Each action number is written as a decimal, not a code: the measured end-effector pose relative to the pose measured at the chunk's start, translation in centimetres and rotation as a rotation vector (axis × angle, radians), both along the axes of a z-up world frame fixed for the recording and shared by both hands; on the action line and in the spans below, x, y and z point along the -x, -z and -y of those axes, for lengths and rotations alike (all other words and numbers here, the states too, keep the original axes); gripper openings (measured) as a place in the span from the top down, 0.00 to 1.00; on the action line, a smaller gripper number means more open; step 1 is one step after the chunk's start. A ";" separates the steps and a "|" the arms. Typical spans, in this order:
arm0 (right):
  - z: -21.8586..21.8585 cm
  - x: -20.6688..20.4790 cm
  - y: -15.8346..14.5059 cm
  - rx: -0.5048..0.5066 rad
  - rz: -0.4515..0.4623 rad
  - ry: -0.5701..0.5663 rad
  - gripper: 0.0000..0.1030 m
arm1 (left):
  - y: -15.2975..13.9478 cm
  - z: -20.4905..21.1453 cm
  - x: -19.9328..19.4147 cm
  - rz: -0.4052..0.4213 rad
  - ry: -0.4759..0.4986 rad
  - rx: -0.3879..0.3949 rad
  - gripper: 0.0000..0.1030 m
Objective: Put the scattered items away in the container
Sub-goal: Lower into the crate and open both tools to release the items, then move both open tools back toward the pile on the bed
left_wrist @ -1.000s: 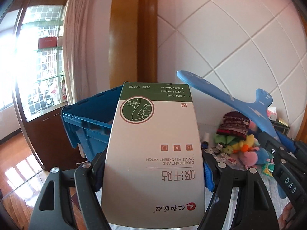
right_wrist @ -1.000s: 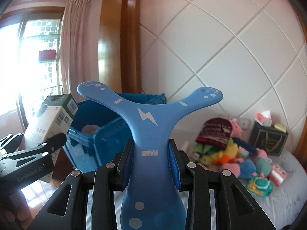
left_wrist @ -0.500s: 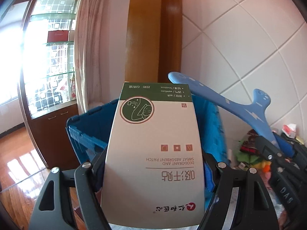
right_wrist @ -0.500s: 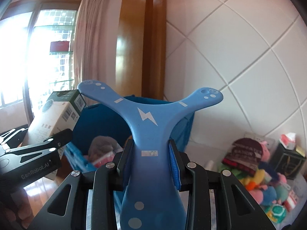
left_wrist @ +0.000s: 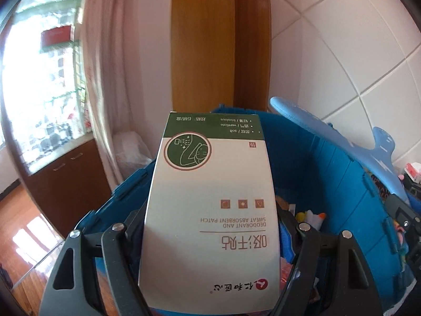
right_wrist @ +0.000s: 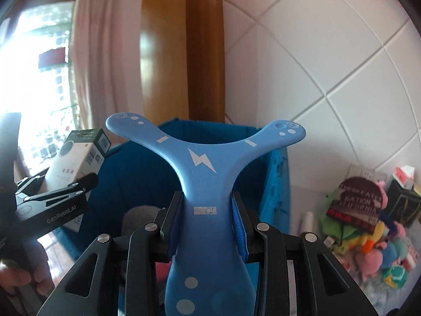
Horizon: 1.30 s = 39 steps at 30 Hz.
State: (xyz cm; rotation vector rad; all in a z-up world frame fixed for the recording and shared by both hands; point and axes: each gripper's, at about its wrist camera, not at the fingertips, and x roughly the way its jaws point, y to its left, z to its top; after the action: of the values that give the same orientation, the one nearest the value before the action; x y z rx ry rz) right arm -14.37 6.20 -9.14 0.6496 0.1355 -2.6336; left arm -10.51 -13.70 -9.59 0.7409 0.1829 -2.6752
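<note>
My left gripper (left_wrist: pixel 210 226) is shut on a white and green deodorant patch box (left_wrist: pixel 213 197) and holds it over the open blue crate (left_wrist: pixel 342 184). The box also shows in the right wrist view (right_wrist: pixel 76 158), with the left gripper (right_wrist: pixel 52 202) beside the crate (right_wrist: pixel 279 173). My right gripper (right_wrist: pixel 208 221) is shut on a blue three-armed boomerang (right_wrist: pixel 205 158) held over the crate's near side. The boomerang also shows at the right of the left wrist view (left_wrist: pixel 342 142). Soft items lie inside the crate.
A pile of plush toys (right_wrist: pixel 373 242) and a dark cap (right_wrist: pixel 355 205) lie on the white surface at the right. A tiled wall (right_wrist: pixel 329 65) stands behind, with a wooden pillar (right_wrist: pixel 184 52) and curtain (left_wrist: pixel 105 65) beyond the crate. A wooden cabinet (left_wrist: pixel 63 179) stands at the left.
Both grippers have moved left and forward with their items, from beside the toy pile to over the crate. The crate now fills the lower view and its inside shows.
</note>
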 end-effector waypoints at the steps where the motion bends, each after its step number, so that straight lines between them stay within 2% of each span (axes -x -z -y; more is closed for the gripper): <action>1: 0.6 0.4 0.2 -0.004 0.011 0.010 0.67 | 0.1 0.7 0.6 0.006 0.021 -0.010 0.26; 3: 2.0 1.1 0.5 -0.010 0.031 0.029 0.67 | 0.6 1.9 1.4 0.008 0.046 -0.024 0.25; 8: 3.8 2.0 1.2 -0.035 0.074 0.068 0.67 | 1.2 3.1 2.7 0.011 0.097 -0.045 0.12; 13: 4.6 2.4 0.9 -0.064 0.091 0.099 0.67 | 1.2 3.6 3.2 0.001 0.144 -0.058 0.06; 17: 4.9 2.5 1.0 -0.089 0.108 0.120 0.65 | 1.3 3.9 3.2 -0.007 0.164 -0.064 0.05; 21: 5.1 2.3 1.0 -0.107 0.101 0.128 0.45 | 1.2 3.5 3.2 -0.014 0.172 -0.084 0.05; 27: 5.3 2.1 1.2 -0.116 0.102 0.130 0.44 | 1.2 3.5 3.4 -0.009 0.183 -0.076 0.05; 30: 5.1 1.8 1.2 -0.105 0.099 0.139 0.44 | 1.3 3.1 3.0 0.003 0.188 -0.061 0.01; 33: 4.8 1.1 1.1 -0.084 0.101 0.137 0.44 | 1.4 2.6 2.2 0.018 0.214 -0.066 0.00; 39: 3.8 -1.7 0.5 -0.062 0.078 0.137 0.43 | 1.1 1.9 -0.5 -0.006 0.235 -0.083 0.00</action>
State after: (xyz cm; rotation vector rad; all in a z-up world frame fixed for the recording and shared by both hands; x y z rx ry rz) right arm -12.72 2.42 -9.65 0.8073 0.1552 -2.7389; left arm -10.03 -15.56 -10.70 0.8261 0.2224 -2.9069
